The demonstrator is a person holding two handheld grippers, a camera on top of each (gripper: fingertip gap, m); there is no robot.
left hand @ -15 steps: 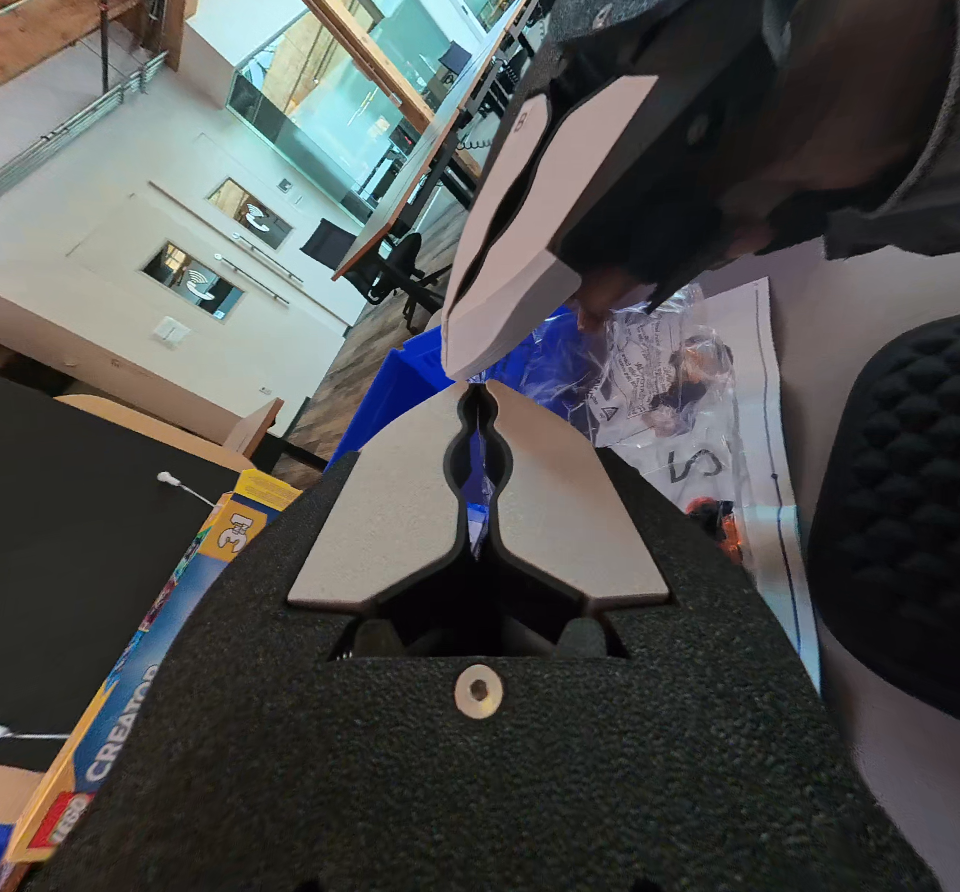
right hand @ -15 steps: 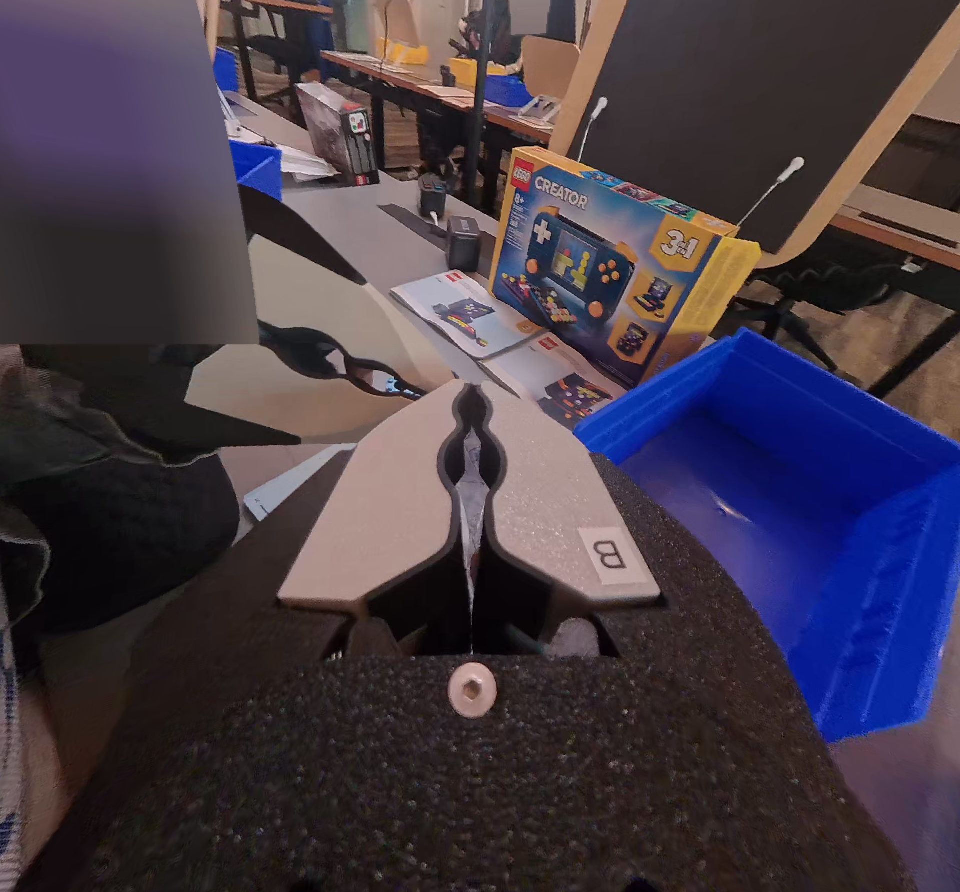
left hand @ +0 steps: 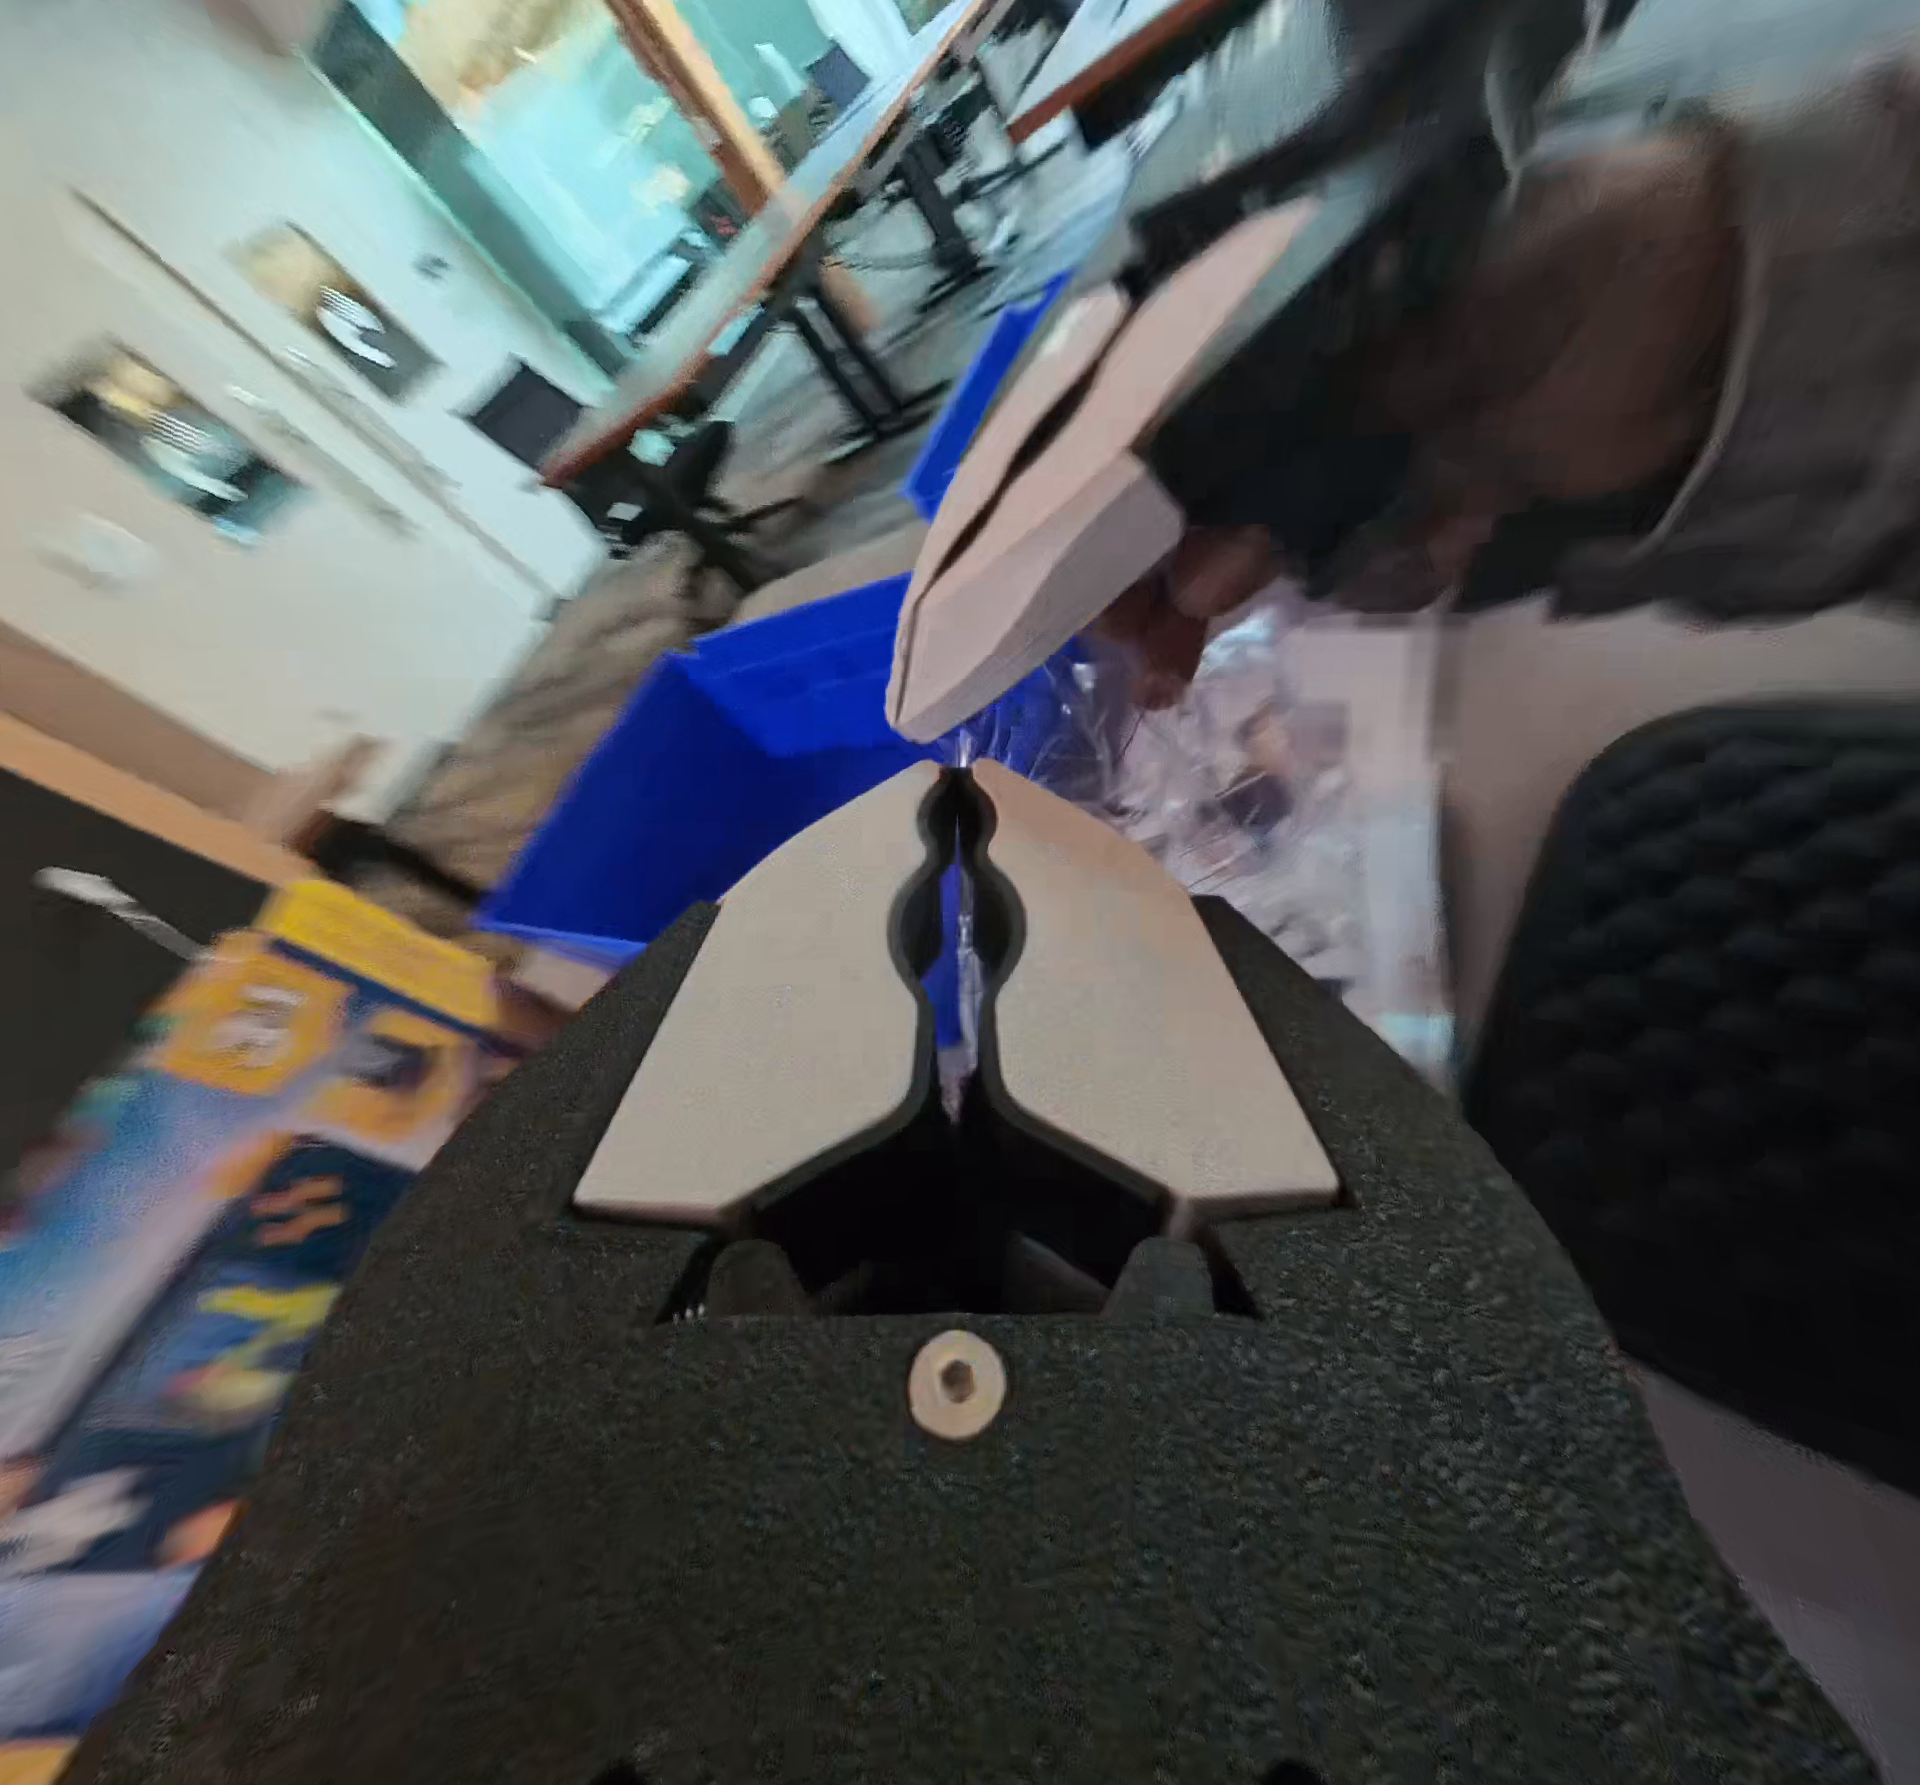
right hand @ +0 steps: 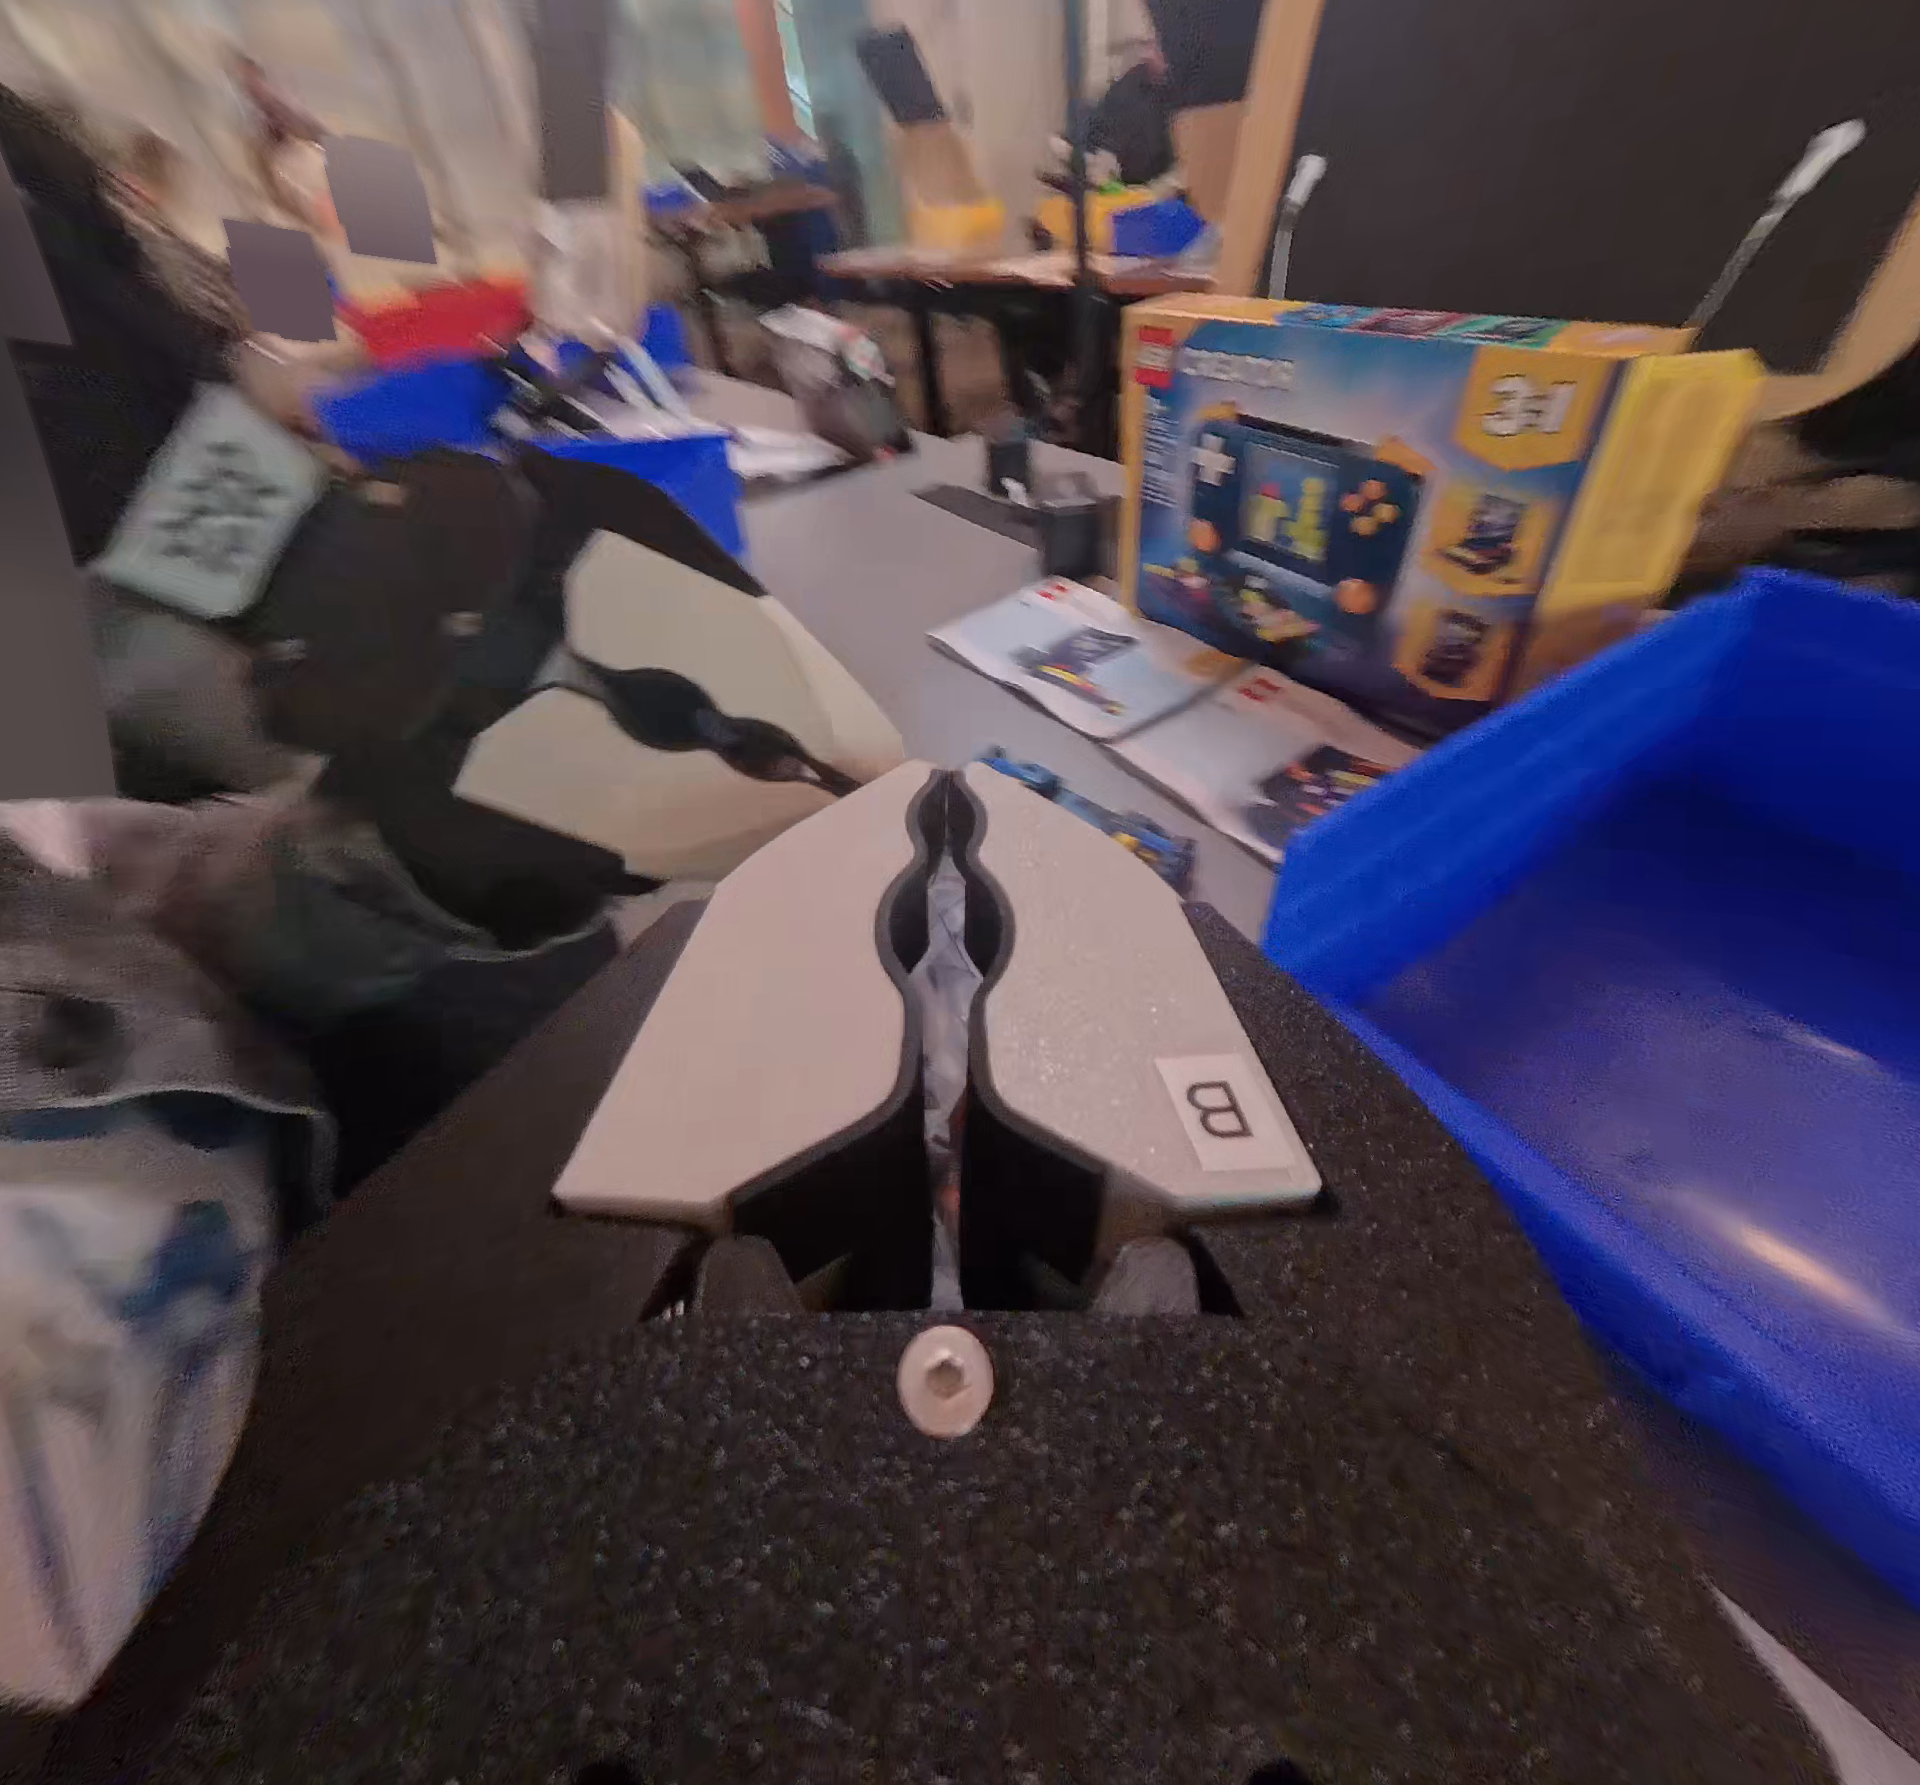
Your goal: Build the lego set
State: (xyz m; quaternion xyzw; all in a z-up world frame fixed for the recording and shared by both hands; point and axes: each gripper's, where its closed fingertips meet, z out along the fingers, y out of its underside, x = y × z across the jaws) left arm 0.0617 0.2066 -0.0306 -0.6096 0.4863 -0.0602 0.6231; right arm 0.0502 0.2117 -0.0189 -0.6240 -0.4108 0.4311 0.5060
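Looks like an open-plan office turned into a shared workspace. Long wood-topped desks (left hand: 790, 281) on black legs run down the room with black office chairs (left hand: 675, 478) around them, and there are glass partition walls (left hand: 540, 62) at the back. The near grey desk (right hand: 883, 561) has a toy brick set box (right hand: 1382, 509), instruction booklets (right hand: 1081, 665) and blue plastic bins (right hand: 1662, 956) on it.
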